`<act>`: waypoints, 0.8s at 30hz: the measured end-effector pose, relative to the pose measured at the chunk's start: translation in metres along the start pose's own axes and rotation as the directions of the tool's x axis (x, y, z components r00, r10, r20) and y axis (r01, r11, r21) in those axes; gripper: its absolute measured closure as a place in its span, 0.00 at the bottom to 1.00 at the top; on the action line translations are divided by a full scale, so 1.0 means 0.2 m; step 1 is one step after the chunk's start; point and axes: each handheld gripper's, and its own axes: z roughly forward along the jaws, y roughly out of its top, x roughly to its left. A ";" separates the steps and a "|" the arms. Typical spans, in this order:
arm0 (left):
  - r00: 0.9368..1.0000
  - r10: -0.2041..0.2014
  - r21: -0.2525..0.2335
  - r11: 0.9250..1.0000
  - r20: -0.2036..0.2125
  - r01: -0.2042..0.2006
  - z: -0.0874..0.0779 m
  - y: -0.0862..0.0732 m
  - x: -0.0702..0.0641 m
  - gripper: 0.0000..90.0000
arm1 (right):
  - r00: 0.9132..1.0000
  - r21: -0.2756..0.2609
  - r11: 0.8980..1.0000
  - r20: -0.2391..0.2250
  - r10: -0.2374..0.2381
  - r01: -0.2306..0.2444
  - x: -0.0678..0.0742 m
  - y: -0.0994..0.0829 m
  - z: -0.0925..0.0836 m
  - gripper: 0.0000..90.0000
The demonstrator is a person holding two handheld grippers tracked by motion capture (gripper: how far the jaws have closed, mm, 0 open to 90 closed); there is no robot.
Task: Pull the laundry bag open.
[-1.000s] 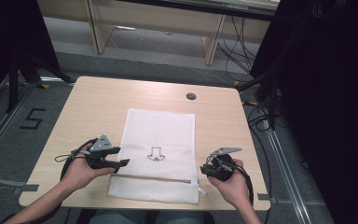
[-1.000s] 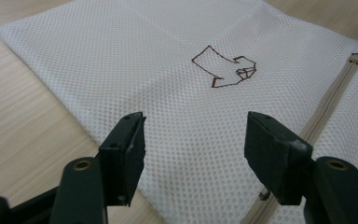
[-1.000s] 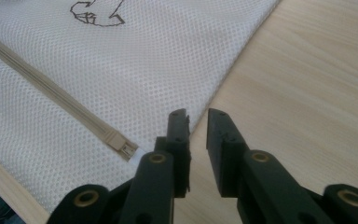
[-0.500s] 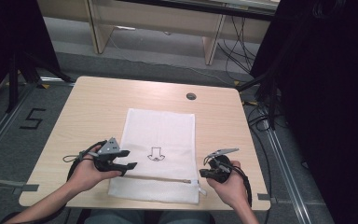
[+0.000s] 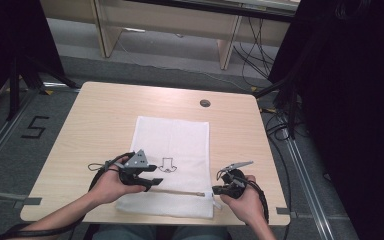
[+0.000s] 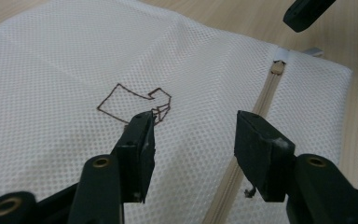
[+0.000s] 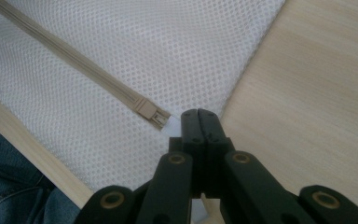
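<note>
A white mesh bag (image 5: 172, 140) lies flat on the wooden table (image 5: 100, 120). It bears a drawn arrow (image 5: 168, 164) and a beige zipper (image 5: 180, 192) across its near end. My left gripper (image 5: 152, 184) hovers open over the bag, with the arrow (image 6: 135, 102) by one jaw and the zipper (image 6: 256, 107) by the other. My right gripper (image 5: 216, 190) is shut at the bag's right edge, its tips (image 7: 199, 114) meeting the mesh beside the zipper's end stop (image 7: 151, 113). The right gripper's tip (image 6: 305, 14) also shows in the left gripper view.
A round cable hole (image 5: 205, 103) sits near the table's far edge. The table's near edge (image 7: 32, 154) runs close below the bag, with the person's jeans (image 7: 9, 196) beyond it. Cables (image 5: 280, 125) trail on the floor at the right.
The left gripper has moved right and nearer, from the bag's left edge onto the bag by the zipper. The right gripper has shifted slightly toward the near edge.
</note>
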 end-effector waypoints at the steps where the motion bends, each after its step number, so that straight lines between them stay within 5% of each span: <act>1: 1.000 0.022 -0.001 1.000 0.010 -0.022 0.01 0.00 0.00 0.53 | 1.000 -0.004 1.000 0.002 -0.010 0.010 0.00 0.00 0.01 1.00; 4: 1.000 0.007 -0.002 1.000 0.001 -0.007 0.02 0.02 -0.02 0.53 | 1.000 0.009 1.000 -0.003 0.012 -0.012 0.01 0.00 0.01 1.00; 7: 1.000 0.011 -0.001 1.000 0.007 -0.011 0.04 0.03 -0.03 0.53 | 1.000 0.003 1.000 -0.002 -0.014 0.014 0.00 0.00 0.03 1.00; 24: 0.996 0.065 0.016 0.998 0.068 -0.066 0.18 0.11 -0.10 0.54 | 1.000 0.050 0.999 0.002 0.014 -0.014 0.01 0.00 0.07 1.00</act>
